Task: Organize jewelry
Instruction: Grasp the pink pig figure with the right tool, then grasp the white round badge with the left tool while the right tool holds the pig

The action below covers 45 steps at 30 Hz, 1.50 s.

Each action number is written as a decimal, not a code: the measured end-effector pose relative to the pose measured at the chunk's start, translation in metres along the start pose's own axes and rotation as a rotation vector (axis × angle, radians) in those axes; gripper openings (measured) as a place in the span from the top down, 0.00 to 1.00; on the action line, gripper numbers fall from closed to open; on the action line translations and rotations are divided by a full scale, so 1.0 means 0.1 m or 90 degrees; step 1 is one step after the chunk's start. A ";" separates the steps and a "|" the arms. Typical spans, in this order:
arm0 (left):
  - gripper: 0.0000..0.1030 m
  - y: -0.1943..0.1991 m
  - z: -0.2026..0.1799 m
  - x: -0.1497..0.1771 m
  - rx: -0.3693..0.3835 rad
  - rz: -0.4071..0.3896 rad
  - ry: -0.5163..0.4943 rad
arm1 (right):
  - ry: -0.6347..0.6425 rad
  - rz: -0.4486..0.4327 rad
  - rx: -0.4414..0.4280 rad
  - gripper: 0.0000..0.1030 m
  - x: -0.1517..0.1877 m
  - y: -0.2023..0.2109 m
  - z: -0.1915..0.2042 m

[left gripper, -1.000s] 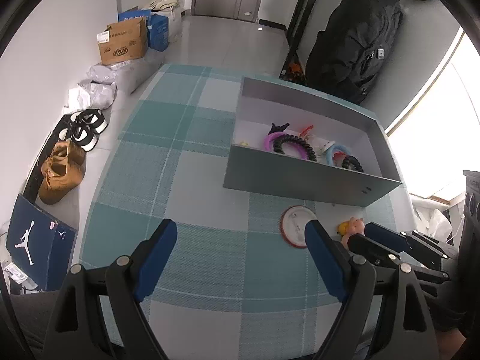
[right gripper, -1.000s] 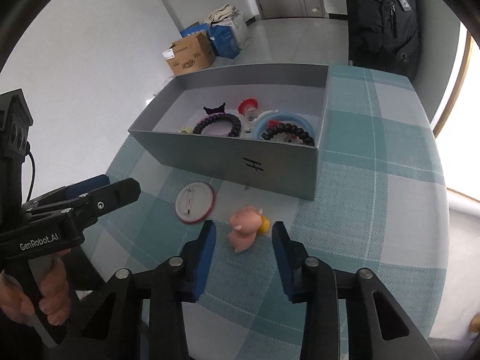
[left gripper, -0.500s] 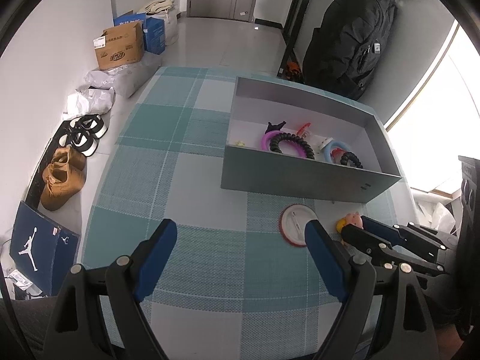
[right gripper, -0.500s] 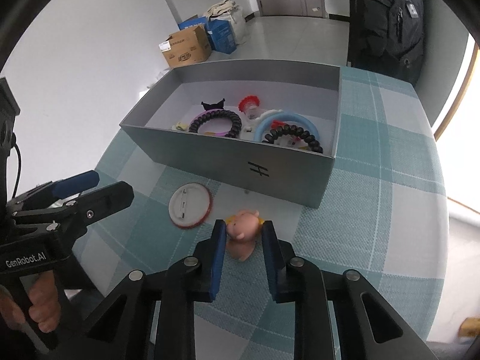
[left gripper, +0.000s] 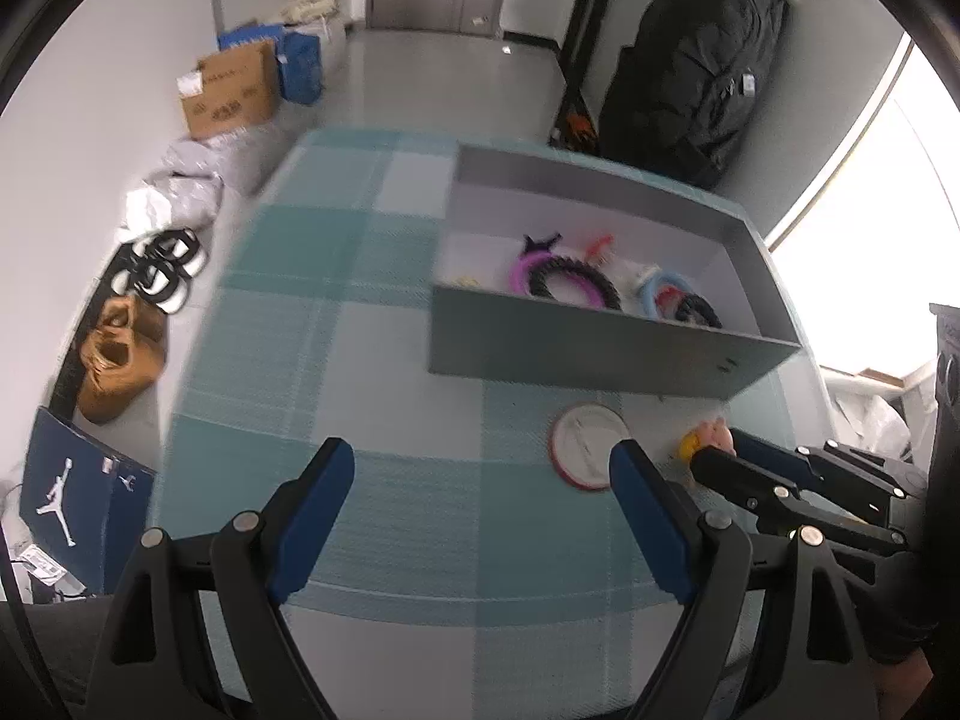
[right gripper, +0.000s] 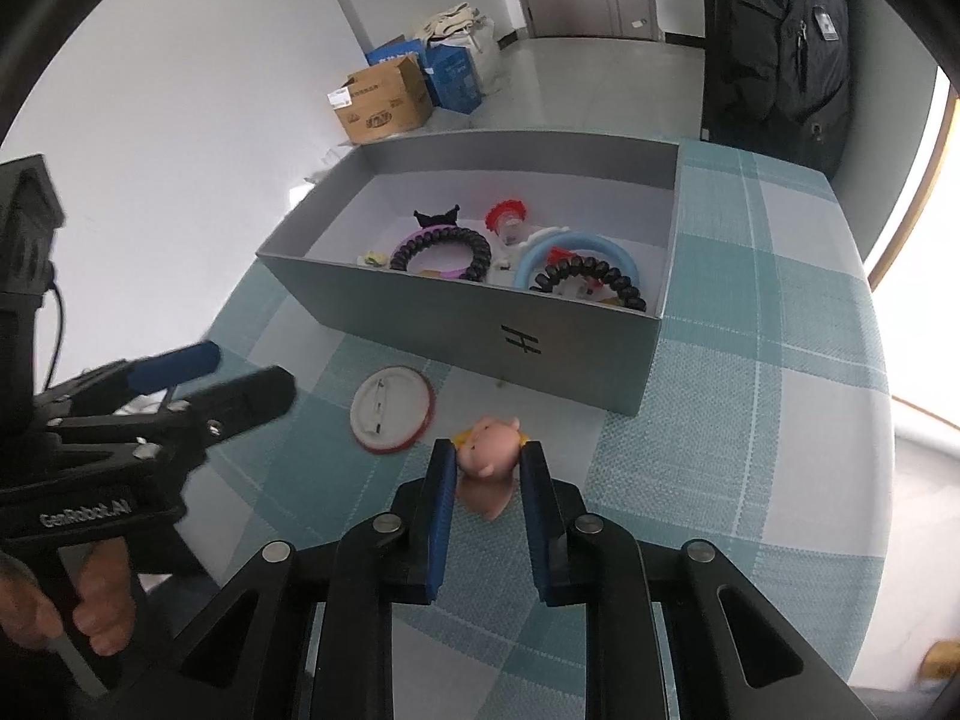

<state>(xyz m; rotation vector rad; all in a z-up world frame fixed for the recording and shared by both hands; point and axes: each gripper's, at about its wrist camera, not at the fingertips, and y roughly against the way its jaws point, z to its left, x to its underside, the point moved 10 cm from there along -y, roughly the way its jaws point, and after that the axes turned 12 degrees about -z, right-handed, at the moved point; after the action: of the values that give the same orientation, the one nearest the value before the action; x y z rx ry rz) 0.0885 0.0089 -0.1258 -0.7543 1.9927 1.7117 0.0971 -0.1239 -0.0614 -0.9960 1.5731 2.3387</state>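
My right gripper (right gripper: 487,463) is shut on a small pink pig charm (right gripper: 489,457) with a yellow part, just above the checked tablecloth (right gripper: 750,432). The charm also shows in the left wrist view (left gripper: 708,439) at the right gripper's tips. A round white badge with a red rim (right gripper: 393,409) lies flat left of the charm and shows in the left wrist view (left gripper: 587,445). The grey box (right gripper: 456,315) behind holds several hair ties, rings and clips. My left gripper (left gripper: 483,480) is open and empty, hovering over the cloth left of the badge.
The table edge runs close on the left, with shoes (left gripper: 120,354), a blue shoebox (left gripper: 72,498) and cardboard boxes (left gripper: 231,93) on the floor beyond. A black bag (left gripper: 690,60) stands behind the grey box (left gripper: 600,354).
My right gripper has closed on the pink pig charm, which was lying loose between the open fingers a second ago. My left gripper has stayed open and drifted slightly.
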 end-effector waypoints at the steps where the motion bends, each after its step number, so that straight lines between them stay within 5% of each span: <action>1: 0.18 -0.01 -0.03 0.01 0.008 0.006 0.002 | -0.001 -0.003 -0.003 0.80 -0.01 0.02 0.00; 10: 0.19 -0.08 -0.26 0.08 0.031 0.016 -0.048 | -0.021 -0.027 -0.018 0.80 -0.03 0.22 -0.12; 18: 0.19 -0.20 -0.37 0.13 0.003 0.030 -0.095 | -0.047 -0.054 -0.017 0.80 -0.07 0.45 -0.26; 21: 0.38 -0.23 -0.37 0.13 0.001 0.038 -0.097 | -0.062 -0.066 -0.019 0.80 -0.09 0.52 -0.32; 30: 0.63 -0.22 -0.43 0.16 -0.005 0.031 -0.130 | -0.080 -0.083 -0.030 0.80 -0.13 0.63 -0.36; 45: 0.63 -0.14 -0.44 0.22 0.021 0.044 -0.082 | -0.085 -0.091 -0.034 0.80 -0.14 0.65 -0.38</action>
<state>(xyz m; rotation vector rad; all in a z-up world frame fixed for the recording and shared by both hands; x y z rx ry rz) 0.0827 -0.0385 -0.1431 -0.5553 1.9752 1.7150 0.0941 -0.1826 -0.0116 -0.9086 1.3523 2.3081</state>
